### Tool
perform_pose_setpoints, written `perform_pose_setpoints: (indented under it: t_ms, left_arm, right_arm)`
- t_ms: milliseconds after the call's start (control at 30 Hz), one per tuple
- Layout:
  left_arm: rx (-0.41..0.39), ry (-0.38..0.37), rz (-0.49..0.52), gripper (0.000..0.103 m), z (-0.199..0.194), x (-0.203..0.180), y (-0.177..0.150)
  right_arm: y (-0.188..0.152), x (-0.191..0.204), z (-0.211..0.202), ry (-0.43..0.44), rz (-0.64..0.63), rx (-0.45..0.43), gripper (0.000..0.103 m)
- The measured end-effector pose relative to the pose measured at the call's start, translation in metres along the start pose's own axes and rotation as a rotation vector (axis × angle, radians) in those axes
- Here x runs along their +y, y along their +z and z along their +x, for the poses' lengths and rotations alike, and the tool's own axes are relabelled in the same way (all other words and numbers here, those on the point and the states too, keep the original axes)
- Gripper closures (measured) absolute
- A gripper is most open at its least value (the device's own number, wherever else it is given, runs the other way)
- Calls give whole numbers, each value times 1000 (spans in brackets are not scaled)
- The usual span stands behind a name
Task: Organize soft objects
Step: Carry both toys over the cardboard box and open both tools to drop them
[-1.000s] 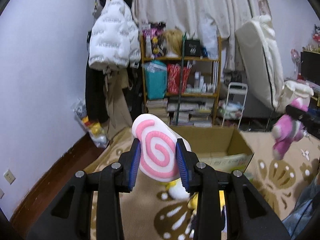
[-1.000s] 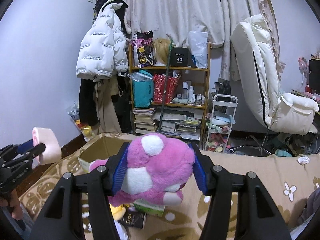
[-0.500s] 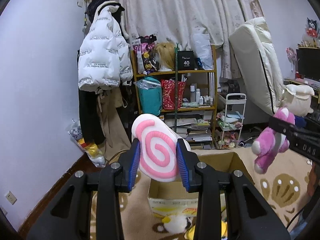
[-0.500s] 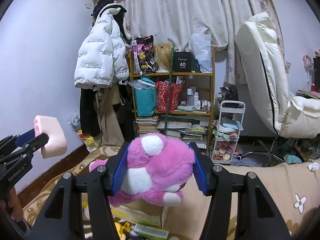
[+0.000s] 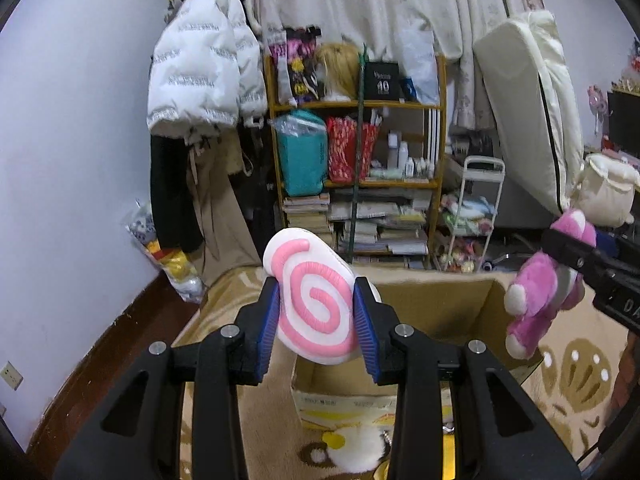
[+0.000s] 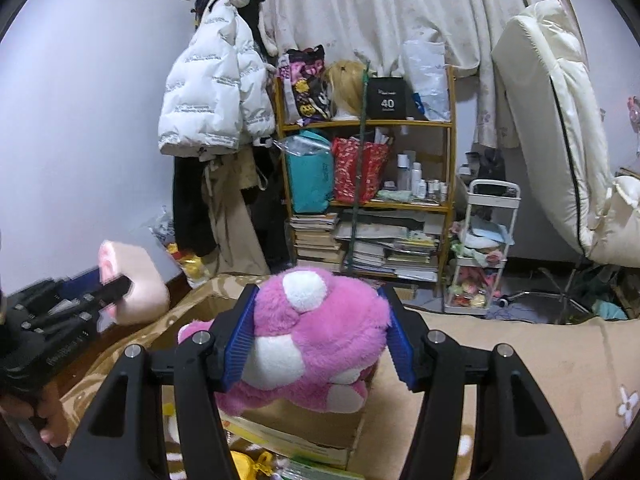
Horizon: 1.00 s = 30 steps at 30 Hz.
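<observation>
1. Your left tongs (image 5: pixel 316 322) were clamped on the pink-and-white spiral cushion (image 5: pixel 314 300), the blue pads pressing its two flat sides so the swirl face stood upright towards the camera. Your right tongs (image 6: pixel 316 338) were closed around the pink plush toy (image 6: pixel 316 332), pads sunk into the fur on both sides of its body.

2. You held both soft things by their middles, probably because a squeeze across the bulk keeps a floppy item from slipping out. Both were carried clear of the carpet (image 5: pixel 576 368), with nothing under them but air and the box.

3. The cardboard box (image 5: pixel 436 308) stood open just ahead of and below your left tongs, its far wall showing behind the cushion. In the right view the same box (image 6: pixel 304 420) sat directly under the plush toy, so I judge you had brought both loads over it to drop them in.

4. What the box held I could not tell: its inside was hidden by the cushion in one view and by the plush in the other.

5. Beneath both tongs, on the near side of the box, more soft items lay loose on the carpet: a white fluffy one (image 5: pixel 356 454) and a yellow one (image 6: pixel 248 466). Those looked unsorted yet.

6. Far ahead of the tongs, the wooden shelf (image 5: pixel 356 184) held bags, bottles and stacked books, none of it part of this job.
</observation>
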<state>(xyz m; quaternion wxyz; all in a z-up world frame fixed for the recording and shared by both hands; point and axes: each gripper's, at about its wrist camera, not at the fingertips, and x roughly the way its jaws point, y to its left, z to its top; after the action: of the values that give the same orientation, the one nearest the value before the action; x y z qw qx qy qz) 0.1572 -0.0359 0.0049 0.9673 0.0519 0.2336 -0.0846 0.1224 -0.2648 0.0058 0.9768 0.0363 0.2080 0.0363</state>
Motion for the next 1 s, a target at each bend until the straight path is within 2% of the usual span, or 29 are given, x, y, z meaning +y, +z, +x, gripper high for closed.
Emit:
perform_pose_setpoints:
  t_ms: [233, 400, 600, 733, 767, 1000]
  left_arm:
    - [59, -38, 10, 67, 23, -5, -17]
    - [127, -57, 18, 65, 40, -12, -29]
    - [172, -63, 51, 58, 52, -20, -38]
    - [152, -39, 73, 45, 49, -26, -41]
    - [147, -39, 76, 42, 47, -26, -41]
    - [158, -33, 78, 32, 36, -27, -38]
  right_arm:
    - [-15, 3, 21, -4, -17, 41, 40]
    - [-24, -2, 33, 46, 2, 46, 40]
    - [-33, -12, 51, 61, 58, 112, 39]
    - [-36, -17, 53, 61, 80, 139, 37]
    - [-37, -19, 53, 59, 88, 144, 34]
    - [-40, -19, 48, 63, 101, 158, 24]
